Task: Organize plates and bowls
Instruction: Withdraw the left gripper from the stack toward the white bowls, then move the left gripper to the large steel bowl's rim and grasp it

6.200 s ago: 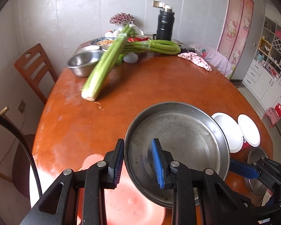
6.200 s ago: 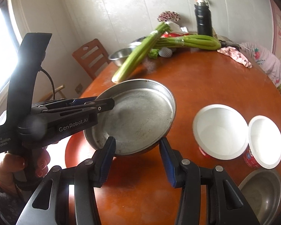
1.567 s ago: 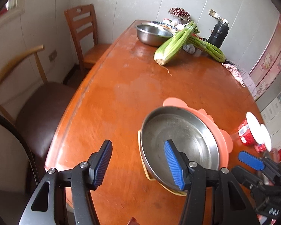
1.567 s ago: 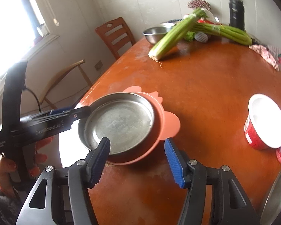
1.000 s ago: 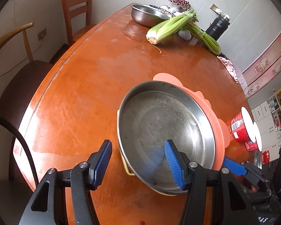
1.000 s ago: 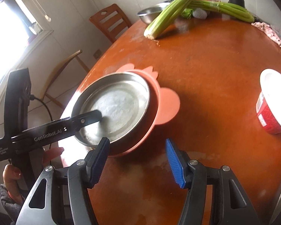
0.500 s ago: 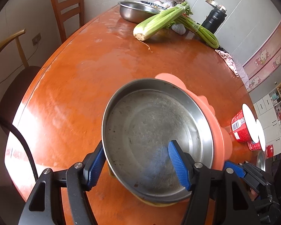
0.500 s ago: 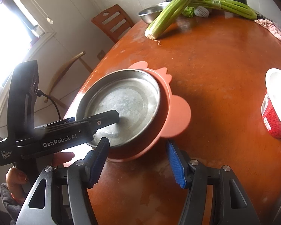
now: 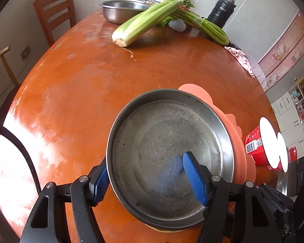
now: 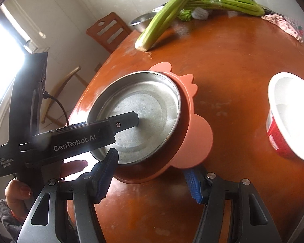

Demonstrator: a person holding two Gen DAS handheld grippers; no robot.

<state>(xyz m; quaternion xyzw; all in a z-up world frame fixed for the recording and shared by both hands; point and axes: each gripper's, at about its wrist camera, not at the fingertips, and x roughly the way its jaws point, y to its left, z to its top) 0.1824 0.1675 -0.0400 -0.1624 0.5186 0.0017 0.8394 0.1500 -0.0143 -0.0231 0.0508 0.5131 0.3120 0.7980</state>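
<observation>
- Steel pan [image 9: 168, 147] sits in the pink plate [image 10: 194, 141] near the table's [image 9: 81, 85] left edge.
- Left gripper [image 9: 150, 179] straddles the pan's rim, jaws apart.
- Right gripper [image 10: 152, 177] spread wide around the plate's near edge.

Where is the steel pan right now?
The steel pan sits nested in the pink silicone plate at the table's near-left edge, with the left gripper straddling its rim.

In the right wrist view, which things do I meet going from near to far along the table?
right gripper → pink plate → steel pan → celery → steel bowl
</observation>
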